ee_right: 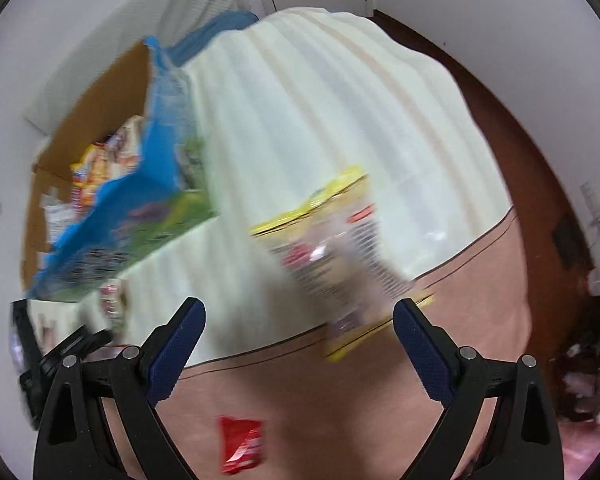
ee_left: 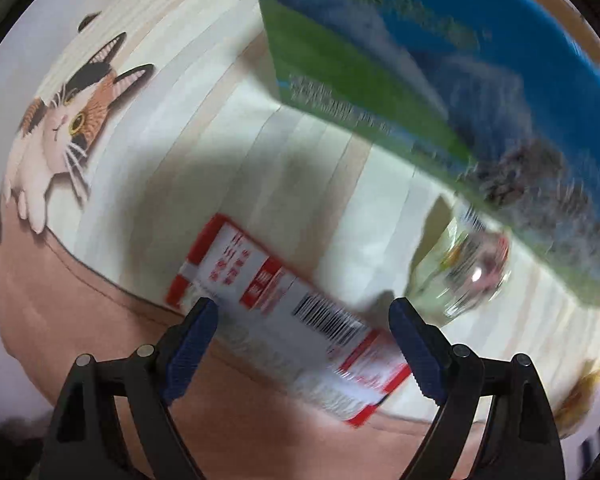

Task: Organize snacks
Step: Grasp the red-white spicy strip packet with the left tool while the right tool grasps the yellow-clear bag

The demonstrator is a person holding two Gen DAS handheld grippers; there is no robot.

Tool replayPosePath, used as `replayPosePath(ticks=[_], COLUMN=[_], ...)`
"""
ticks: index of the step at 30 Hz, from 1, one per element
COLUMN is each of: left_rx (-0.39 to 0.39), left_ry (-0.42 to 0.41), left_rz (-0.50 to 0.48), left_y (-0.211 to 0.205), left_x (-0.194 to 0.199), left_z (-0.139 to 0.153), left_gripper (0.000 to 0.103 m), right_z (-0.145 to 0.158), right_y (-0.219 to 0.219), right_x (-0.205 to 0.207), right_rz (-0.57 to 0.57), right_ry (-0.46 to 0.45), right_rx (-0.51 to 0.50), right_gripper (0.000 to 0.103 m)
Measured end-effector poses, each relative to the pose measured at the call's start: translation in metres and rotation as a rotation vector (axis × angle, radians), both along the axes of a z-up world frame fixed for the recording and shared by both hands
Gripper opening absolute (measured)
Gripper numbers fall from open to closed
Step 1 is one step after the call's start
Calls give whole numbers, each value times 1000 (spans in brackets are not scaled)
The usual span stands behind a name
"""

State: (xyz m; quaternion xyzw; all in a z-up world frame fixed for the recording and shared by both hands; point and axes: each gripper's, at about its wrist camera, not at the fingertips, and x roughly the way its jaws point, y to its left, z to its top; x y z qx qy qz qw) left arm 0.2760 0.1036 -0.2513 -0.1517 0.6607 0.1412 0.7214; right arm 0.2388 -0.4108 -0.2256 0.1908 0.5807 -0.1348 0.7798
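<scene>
A red-and-white snack packet with a barcode [ee_left: 292,316] lies on the cloth-covered table, between the open fingers of my left gripper [ee_left: 304,320], not gripped. A clear plastic snack bag [ee_left: 460,268] lies to its right. A blue-and-green cardboard box [ee_left: 440,80] stands behind; in the right wrist view the box [ee_right: 132,208] is open with several snack packets inside. My right gripper [ee_right: 300,320] is open above a yellow-edged clear snack bag [ee_right: 340,248]. A small red packet [ee_right: 242,444] lies below it.
The table cloth [ee_right: 320,100] is striped cream with a pink border and a printed cat [ee_left: 72,120]. The left gripper's body [ee_right: 28,360] shows at the left edge of the right wrist view. A dark floor and white walls lie beyond the table. Both views are motion-blurred.
</scene>
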Motion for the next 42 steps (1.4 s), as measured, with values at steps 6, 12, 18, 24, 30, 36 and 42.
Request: replayPosePath(ticks=[6,12,18,24,30,36,42], left_rx=[11,1,-106,-160,-105,-88,-51], left_ry=[45,98,127,78,21,7,19], left_rz=[-74,-75,-9,69,-85,-214,-300], left_y=[-4,6,28,47,13,-25,-59], left_x=[-33,-68,-95,-97,-86,-75,-67], left_z=[-2,-5,-10,-18,0,4,9], left_gripper=[88,88,88,80,52,52,52], right_z=[-28,-70,-86,-84,-54,-18,-13], right_y=[-12,-9,27,58,18,-21,47], right_x=[30,49,34,23,5,7,35], right_rz=[117,214,270,312,147,56,694], right_ry=[84,185,210,204,107,-1,175], right_rx=[-71,-93,-12,67,220,206,-257], right_gripper=[97,96,96,96,96,96,96])
